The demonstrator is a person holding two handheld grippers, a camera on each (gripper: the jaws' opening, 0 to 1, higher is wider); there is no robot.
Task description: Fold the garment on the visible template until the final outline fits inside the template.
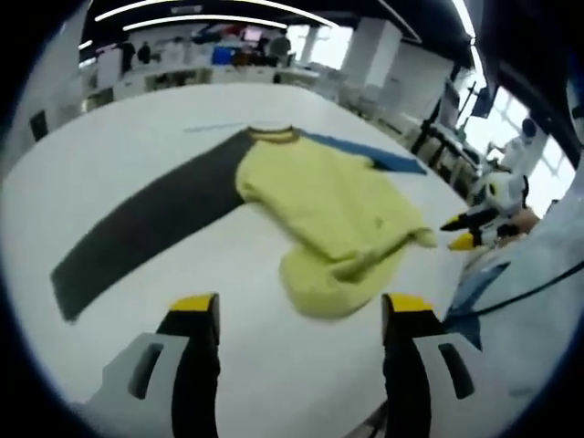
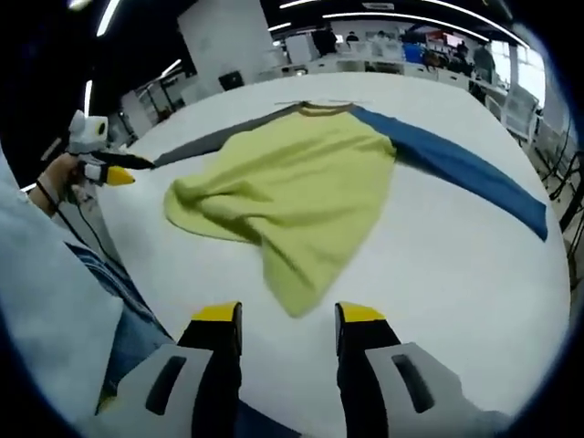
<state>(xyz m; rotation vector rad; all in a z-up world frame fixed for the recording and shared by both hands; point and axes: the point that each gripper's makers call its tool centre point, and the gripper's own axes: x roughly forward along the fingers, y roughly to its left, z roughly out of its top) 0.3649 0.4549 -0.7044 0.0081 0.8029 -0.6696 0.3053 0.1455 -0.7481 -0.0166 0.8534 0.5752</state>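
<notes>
Both grippers, left gripper [image 1: 299, 315] and right gripper [image 2: 288, 319], have black jaws with yellow tips on pale grey bodies. The person wears a white top [image 2: 41, 292] and blue jeans [image 2: 128, 333].

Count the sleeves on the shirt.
2. The grey sleeve lies stretched flat across the table on one side of the yellow shirt; the blue sleeve stretches out on the other.

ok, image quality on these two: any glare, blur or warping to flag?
Left gripper view: strong fisheye bend of the white table, blown-out window light at right, garment slightly soft, left claw fairly sharp. Right gripper view: same barrel warp, ceiling strips glare at top, soft even light on the table, right claw crisp.
</notes>
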